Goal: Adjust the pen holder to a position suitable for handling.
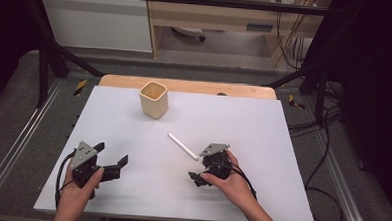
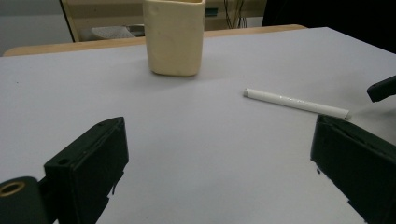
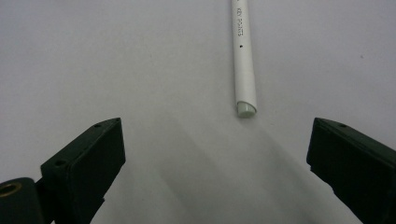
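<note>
White and thin, the pen [image 1: 183, 146] lies flat on the table [image 1: 263, 138], between the cup [image 1: 153, 99] and the right gripper [image 1: 205, 167], its near end just ahead of those released jaws. A clean pickup likely means straddling the barrel square across it, low to the surface, before closing. The left gripper [image 1: 107, 159] rests apart, jaws spread, holding nothing.
</note>
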